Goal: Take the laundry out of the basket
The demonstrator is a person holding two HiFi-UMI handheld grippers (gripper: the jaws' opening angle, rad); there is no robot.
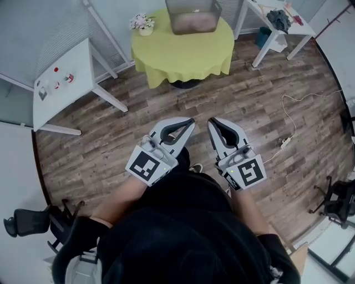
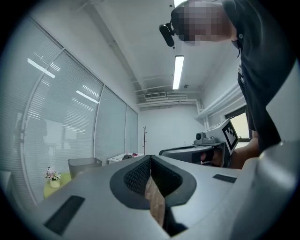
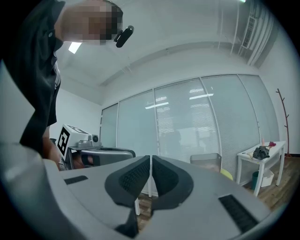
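Pinkish laundry [image 1: 191, 22] is noted lying in the mesh basket [image 1: 217, 12] on the yellow-green table [image 1: 183, 55] (well apart from both tools), left gripper [image 1: 188, 123] and right gripper [image 1: 212, 123] pressed together, empty; nothing is judged done.

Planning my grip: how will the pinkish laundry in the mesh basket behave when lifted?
The laundry lies in a slumped heap, so it will probably hang limp and drape. The basket looks like thin mesh, likely light, so it may shift or tip on the yellow tablecloth if cloth snags.
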